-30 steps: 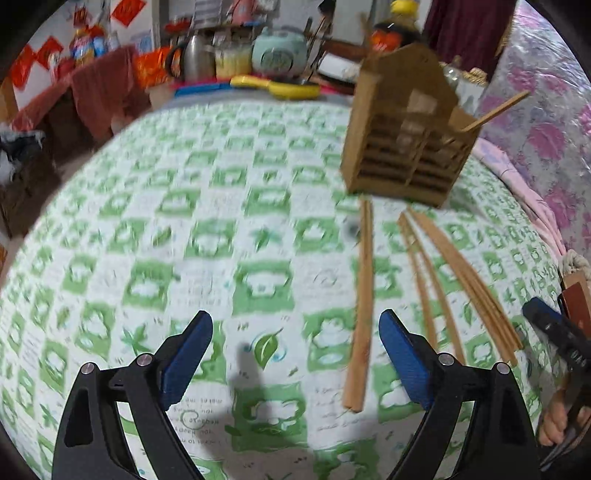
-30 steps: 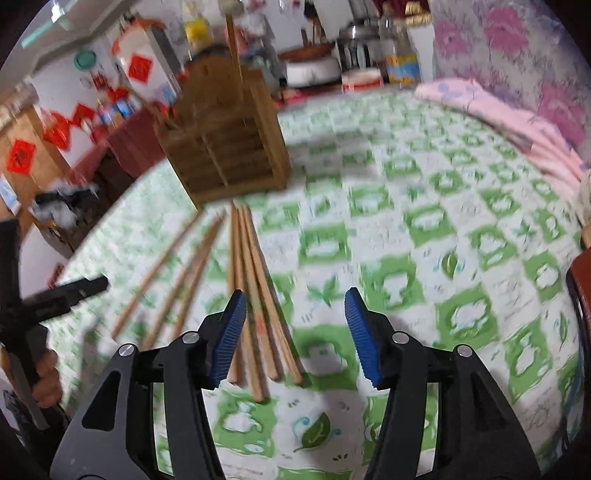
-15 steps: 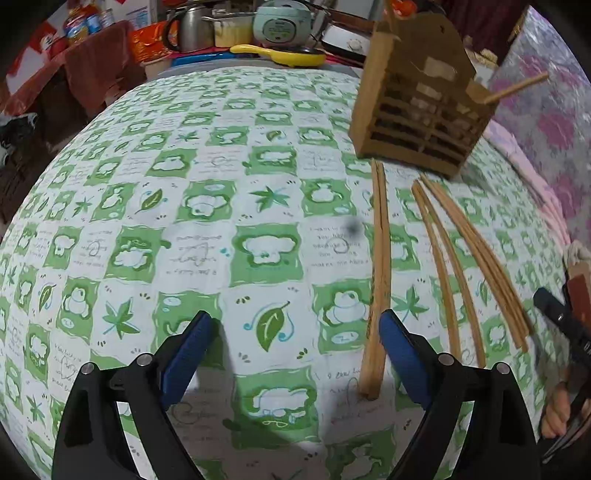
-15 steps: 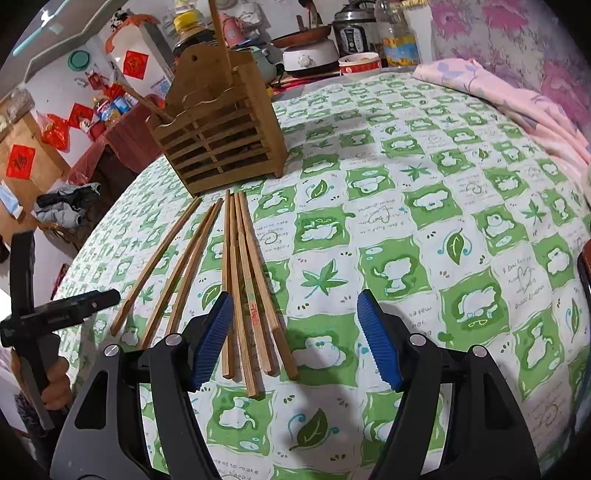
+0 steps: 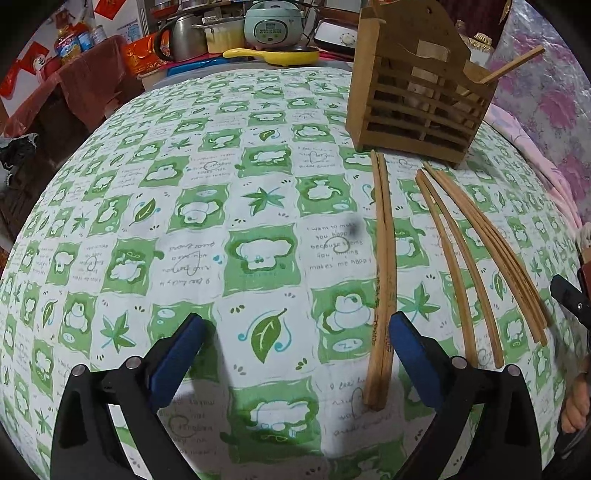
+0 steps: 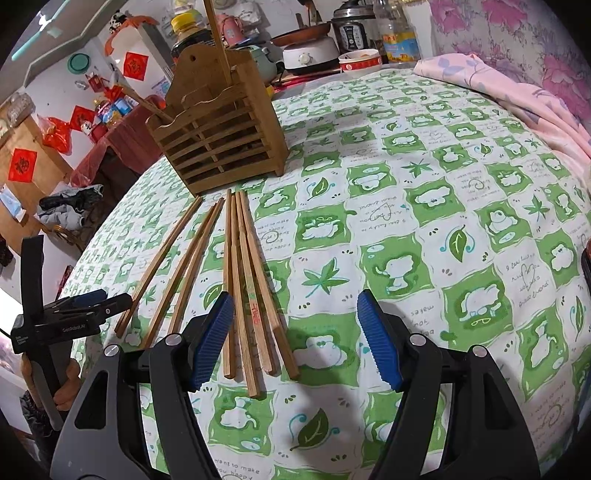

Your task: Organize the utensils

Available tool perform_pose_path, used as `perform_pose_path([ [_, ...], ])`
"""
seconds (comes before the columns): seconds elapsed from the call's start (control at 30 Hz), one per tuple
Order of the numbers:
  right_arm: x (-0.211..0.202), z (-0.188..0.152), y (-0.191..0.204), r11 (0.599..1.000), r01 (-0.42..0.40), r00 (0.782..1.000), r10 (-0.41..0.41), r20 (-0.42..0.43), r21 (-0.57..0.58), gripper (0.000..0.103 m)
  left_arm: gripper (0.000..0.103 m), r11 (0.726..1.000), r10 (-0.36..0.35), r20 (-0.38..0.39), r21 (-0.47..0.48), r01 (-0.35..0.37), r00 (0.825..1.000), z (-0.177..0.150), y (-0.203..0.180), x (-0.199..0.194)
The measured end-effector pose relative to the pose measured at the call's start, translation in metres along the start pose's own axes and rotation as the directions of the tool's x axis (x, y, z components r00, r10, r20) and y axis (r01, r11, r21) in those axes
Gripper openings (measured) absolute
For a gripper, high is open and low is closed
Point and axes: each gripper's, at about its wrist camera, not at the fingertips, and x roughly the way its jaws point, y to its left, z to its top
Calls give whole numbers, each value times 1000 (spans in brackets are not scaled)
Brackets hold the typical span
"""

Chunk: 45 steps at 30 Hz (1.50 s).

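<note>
Several wooden chopsticks lie flat on the green-and-white tablecloth in front of a slatted wooden utensil holder (image 5: 417, 96), which also shows in the right wrist view (image 6: 221, 136) with one chopstick (image 6: 218, 40) standing in it. A pair of chopsticks (image 5: 382, 273) lies just inside the right finger of my open, empty left gripper (image 5: 295, 354). My right gripper (image 6: 295, 339) is open and empty, low over the near ends of a group of chopsticks (image 6: 247, 291); more chopsticks (image 6: 173, 266) lie to their left.
The tablecloth (image 5: 184, 206) covers a round table. Pots, a rice cooker (image 5: 271, 22) and a yellow pan (image 5: 273, 55) crowd the far side. A pink cloth (image 6: 517, 96) lies at the right edge. The other gripper shows in each view's edge.
Both grippers have moved lower and closer to the table. The right gripper's jaws have opened wider. The chopsticks and holder have not moved.
</note>
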Motion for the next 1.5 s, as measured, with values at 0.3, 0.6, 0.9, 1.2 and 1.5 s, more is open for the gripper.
perform_pose_path([
  [0.3, 0, -1, 1, 1000, -7, 1000, 7, 0, -2, 68, 99, 993, 109, -6, -47, -109, 994, 6, 17, 6],
  [0.6, 0, 0, 2, 1000, -11, 1000, 11, -3, -1, 68, 98, 996, 34, 29, -81, -32, 999, 4, 24, -11],
  [0.9, 0, 0, 1, 1000, -12, 1000, 12, -5, 1, 68, 99, 1000, 25, -9, -18, -25, 1000, 2, 11, -1],
  [1.2, -1, -1, 3, 1000, -17, 1000, 17, 4, -9, 68, 98, 977, 160, -18, -141, -161, 987, 10, 47, 3],
  [1.5, -1, -1, 3, 1000, -19, 1000, 19, 2, -11, 68, 98, 993, 12, 30, -116, -8, 999, 6, 40, -16],
])
